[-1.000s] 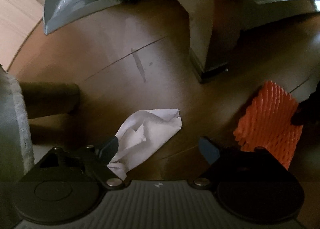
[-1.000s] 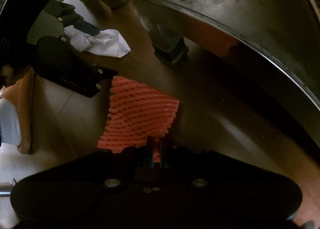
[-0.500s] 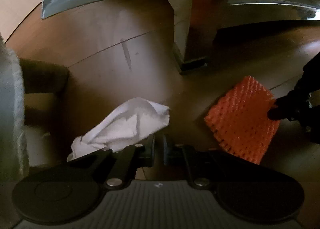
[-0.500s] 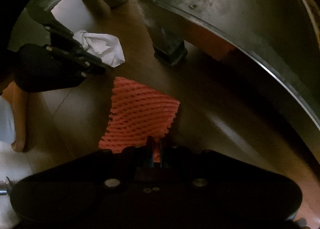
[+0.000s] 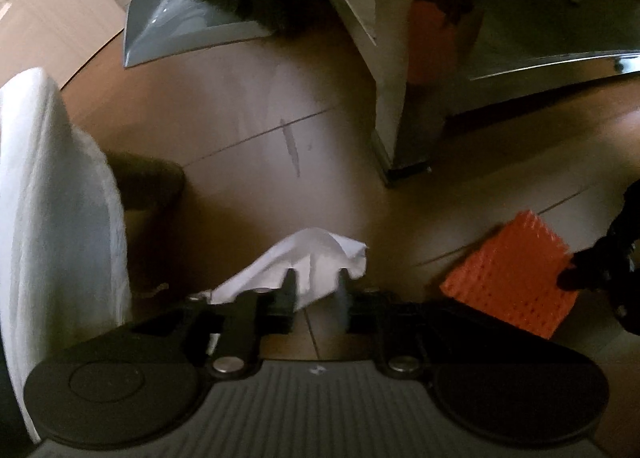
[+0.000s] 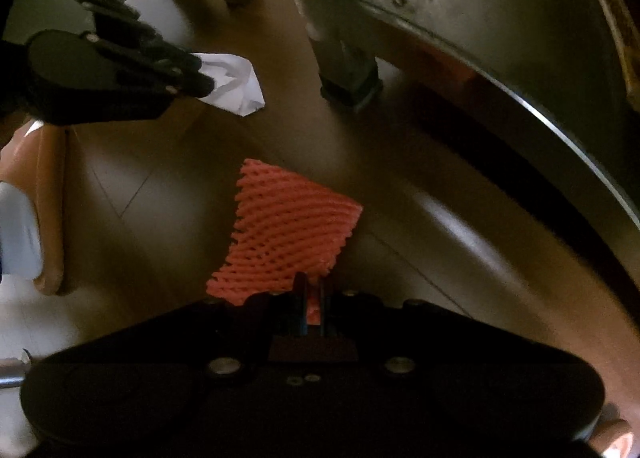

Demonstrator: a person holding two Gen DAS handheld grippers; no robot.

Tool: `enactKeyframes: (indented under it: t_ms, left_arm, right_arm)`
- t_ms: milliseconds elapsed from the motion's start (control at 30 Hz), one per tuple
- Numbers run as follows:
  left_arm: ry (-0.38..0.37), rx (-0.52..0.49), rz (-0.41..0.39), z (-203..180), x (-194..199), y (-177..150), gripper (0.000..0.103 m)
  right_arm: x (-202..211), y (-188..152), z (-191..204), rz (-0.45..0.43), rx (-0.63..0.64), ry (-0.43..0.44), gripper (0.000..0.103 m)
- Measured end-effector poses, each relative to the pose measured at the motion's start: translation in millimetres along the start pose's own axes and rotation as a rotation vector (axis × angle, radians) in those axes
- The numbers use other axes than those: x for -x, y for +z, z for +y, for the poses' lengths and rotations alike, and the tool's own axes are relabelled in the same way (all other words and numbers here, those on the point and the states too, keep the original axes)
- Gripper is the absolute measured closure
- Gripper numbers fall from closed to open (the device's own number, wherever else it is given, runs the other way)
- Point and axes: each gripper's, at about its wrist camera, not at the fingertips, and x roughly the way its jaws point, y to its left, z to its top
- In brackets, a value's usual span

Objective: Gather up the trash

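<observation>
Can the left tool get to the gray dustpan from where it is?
Probably yes. The dustpan lies ahead across bare wooden floor, with nothing between. But the left tool has white paper between its opening jaws, so it isn't free.

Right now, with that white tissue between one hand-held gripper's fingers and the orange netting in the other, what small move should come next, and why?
Probably close the left hand-held gripper again on the white tissue. Its jaws are opening with the tissue between them, so the hold looks loose. The right hand-held gripper already pinches the orange foam net, so it can wait.
</observation>
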Motion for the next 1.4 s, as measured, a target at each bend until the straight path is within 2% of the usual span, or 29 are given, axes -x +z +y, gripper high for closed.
enactKeyframes:
  t_ms: [33, 100, 200, 500, 767, 800, 867, 933, 967, 1033, 1167, 1400]
  left_arm:
    - [-0.002, -0.009, 0.0, 0.8, -1.6, 2.0, 0.047]
    - [-0.007, -0.02, -0.011, 5.1, -6.4, 4.6, 0.027]
    - [-0.017, -0.024, -0.018, 10.7, -13.0, 6.6, 0.027]
    - [-0.035, -0.032, 0.077, 21.8, -47.1, 7.9, 0.027]
    - [-0.112, 0.071, 0.101, 44.3, -56.8, 6.3, 0.027]
    - [-0.121, 0.087, 0.103, 47.1, -57.9, 6.2, 0.029]
    - [-0.143, 0.11, 0.091, 49.2, -56.5, 3.4, 0.04]
    - [-0.151, 0.115, 0.078, 46.4, -53.3, 0.4, 0.06]
    - [-0.151, 0.112, 0.073, 43.2, -51.0, -1.6, 0.066]
    - [-0.152, 0.113, 0.067, 39.4, -49.1, -3.9, 0.085]
    - [-0.17, 0.183, 0.069, 43.0, -45.4, -11.9, 0.095]
    - [-0.225, 0.299, 0.084, 61.3, -21.5, -28.4, 0.097]
  right_arm:
    - [-2.0, 0.1, 0.3, 0.002, 0.0, 0.006, 0.099]
    - [-6.4, -0.7, -0.8, 0.006, -0.002, 0.022, 0.099]
    - [-12.7, -1.4, -3.0, 0.012, -0.012, 0.039, 0.098]
    - [-12.5, -7.1, -12.8, 0.013, -0.048, 0.066, 0.098]
    - [-11.9, -10.5, -19.3, 0.01, -0.057, 0.074, 0.098]
    - [-11.1, -10.3, -19.6, 0.01, -0.057, 0.074, 0.098]
    - [-10.9, -10.4, -19.8, 0.01, -0.055, 0.073, 0.098]
    - [-11.0, -10.4, -19.4, 0.009, -0.056, 0.073, 0.098]
    - [-10.8, -10.4, -19.3, 0.009, -0.056, 0.073, 0.098]
    - [-10.6, -10.6, -19.0, 0.009, -0.056, 0.072, 0.098]
    - [-9.5, -11.0, -15.5, 0.005, -0.055, 0.061, 0.098]
    - [12.5, -7.4, 7.0, -0.043, -0.019, 0.022, 0.099]
